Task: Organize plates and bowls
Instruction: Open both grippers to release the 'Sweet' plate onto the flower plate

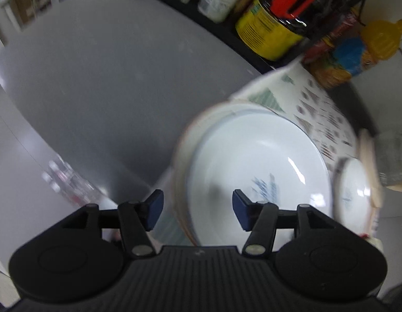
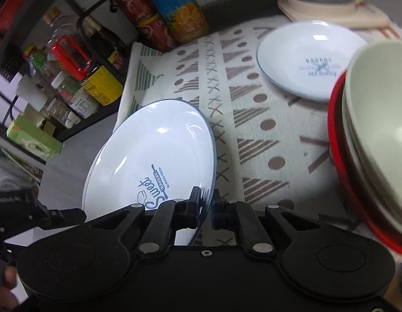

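My right gripper (image 2: 206, 208) is shut on the rim of a white plate (image 2: 151, 156) printed "Sweet", held tilted above the patterned cloth (image 2: 242, 130). A second white plate (image 2: 307, 59) lies flat on the cloth at the back right. A stack of bowls, cream ones in a red one (image 2: 369, 140), stands at the right edge. My left gripper (image 1: 198, 208) is open and empty, just in front of the held plate (image 1: 258, 171), which is blurred; the second plate (image 1: 354, 189) shows to its right.
A black rack with jars and bottles (image 2: 71, 78) stands at the left of the cloth. A juice bottle (image 2: 180, 7) and a red can stand behind it. A kettle on a beige base (image 2: 328, 2) is at the back right. Grey counter (image 1: 110, 78) lies left of the cloth.
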The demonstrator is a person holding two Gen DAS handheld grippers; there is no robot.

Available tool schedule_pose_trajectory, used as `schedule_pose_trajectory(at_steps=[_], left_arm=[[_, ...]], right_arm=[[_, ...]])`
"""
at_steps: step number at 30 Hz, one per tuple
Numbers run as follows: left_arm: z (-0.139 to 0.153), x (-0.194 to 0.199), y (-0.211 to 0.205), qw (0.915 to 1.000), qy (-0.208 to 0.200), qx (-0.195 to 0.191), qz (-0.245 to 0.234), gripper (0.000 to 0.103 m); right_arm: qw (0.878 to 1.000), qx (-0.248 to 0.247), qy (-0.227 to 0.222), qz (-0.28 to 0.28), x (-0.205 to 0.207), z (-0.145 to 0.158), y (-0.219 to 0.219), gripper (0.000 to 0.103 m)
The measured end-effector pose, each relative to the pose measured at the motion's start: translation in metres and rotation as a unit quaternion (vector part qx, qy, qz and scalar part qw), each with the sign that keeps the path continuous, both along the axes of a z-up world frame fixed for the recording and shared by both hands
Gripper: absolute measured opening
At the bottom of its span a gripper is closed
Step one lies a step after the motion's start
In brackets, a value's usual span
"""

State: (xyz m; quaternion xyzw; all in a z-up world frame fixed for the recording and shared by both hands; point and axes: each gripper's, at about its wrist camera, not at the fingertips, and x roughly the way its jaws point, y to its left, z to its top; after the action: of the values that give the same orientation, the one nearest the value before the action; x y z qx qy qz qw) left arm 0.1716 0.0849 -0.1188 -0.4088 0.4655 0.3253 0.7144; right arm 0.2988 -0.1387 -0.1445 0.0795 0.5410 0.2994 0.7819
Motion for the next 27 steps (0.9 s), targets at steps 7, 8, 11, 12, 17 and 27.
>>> schedule_pose_trajectory(at_steps=[7, 8, 11, 12, 17, 27], left_arm=[[-0.017, 0.008, 0.015, 0.9995, 0.021, 0.026, -0.002, 0.056], [-0.018, 0.008, 0.016, 0.9994, 0.022, 0.027, -0.002, 0.056], [-0.021, 0.012, 0.019, 0.9989, 0.026, 0.038, -0.007, 0.056], [-0.022, 0.013, 0.019, 0.9987, 0.031, 0.040, -0.008, 0.052], [-0.027, 0.007, 0.021, 0.9991, 0.007, 0.042, -0.007, 0.037], [-0.028, 0.005, 0.020, 0.9990, -0.029, 0.034, -0.001, 0.017]], right_arm=[[1.000, -0.010, -0.007, 0.005, 0.005, 0.000, 0.008, 0.009], [1.000, -0.014, -0.010, 0.007, 0.006, 0.000, 0.010, 0.009], [1.000, -0.022, -0.015, 0.014, 0.008, 0.001, 0.015, 0.011], [0.999, -0.024, -0.014, 0.016, 0.008, 0.000, 0.016, 0.011], [0.999, -0.034, -0.011, 0.035, 0.008, -0.004, 0.024, 0.013], [0.996, -0.061, -0.021, 0.069, 0.011, -0.003, 0.032, 0.029]])
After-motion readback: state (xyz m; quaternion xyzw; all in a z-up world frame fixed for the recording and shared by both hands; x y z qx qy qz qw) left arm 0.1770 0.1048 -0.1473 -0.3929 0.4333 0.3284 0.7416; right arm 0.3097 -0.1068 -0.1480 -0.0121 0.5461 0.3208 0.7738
